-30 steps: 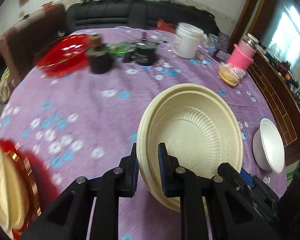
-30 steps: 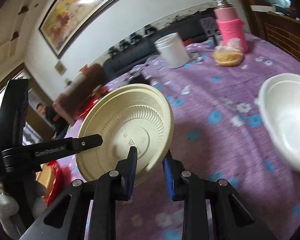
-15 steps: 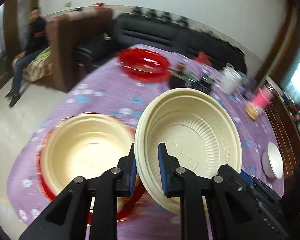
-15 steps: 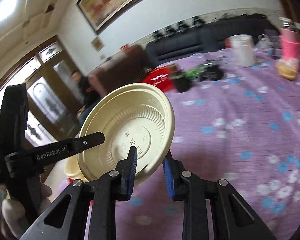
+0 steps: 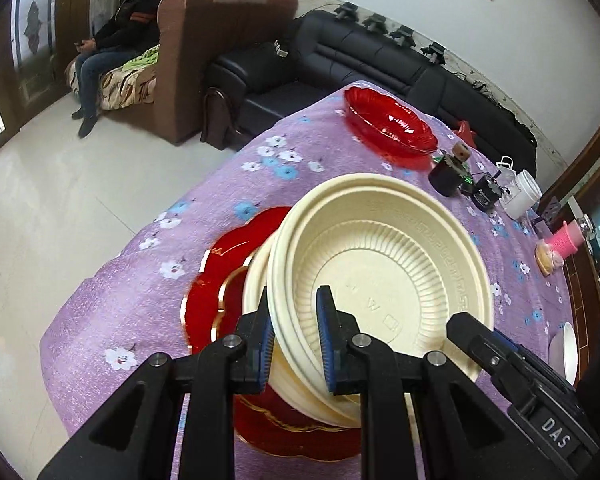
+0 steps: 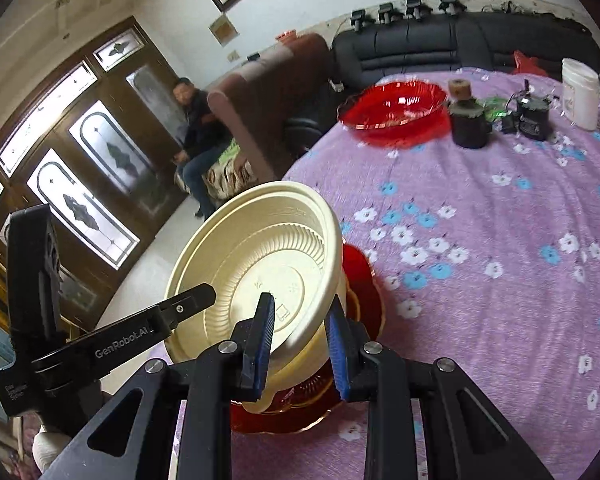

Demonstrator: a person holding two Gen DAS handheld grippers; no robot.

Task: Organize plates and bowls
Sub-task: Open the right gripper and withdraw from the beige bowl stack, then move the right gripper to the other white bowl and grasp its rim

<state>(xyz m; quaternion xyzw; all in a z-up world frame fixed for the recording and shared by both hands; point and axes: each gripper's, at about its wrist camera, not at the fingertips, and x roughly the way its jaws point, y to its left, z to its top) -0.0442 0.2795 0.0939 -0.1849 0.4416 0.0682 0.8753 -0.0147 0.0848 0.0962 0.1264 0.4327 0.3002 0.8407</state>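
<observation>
A cream plastic bowl (image 5: 380,272) is held by its rim between both grippers, tilted, just above another cream bowl (image 5: 256,276) that sits on a red gold-trimmed plate (image 5: 216,280) at the near table corner. My left gripper (image 5: 294,338) straddles the held bowl's near rim, its jaws a little apart. In the right wrist view the held bowl (image 6: 260,268) is over the lower bowl (image 6: 300,364) and the red plate (image 6: 360,280). My right gripper (image 6: 300,344) straddles the rim with a gap at its right pad.
A purple flowered tablecloth (image 6: 480,240) covers the table. A red glass dish (image 6: 396,116), a dark cup (image 6: 466,128), a white jar (image 6: 580,92), a pink cup (image 5: 566,238) and a white bowl (image 5: 564,354) stand further off. The table edge drops to the floor at left.
Both grippers carried the held bowl left and down onto the stack on the red plate. The jaws of both grippers have widened slightly.
</observation>
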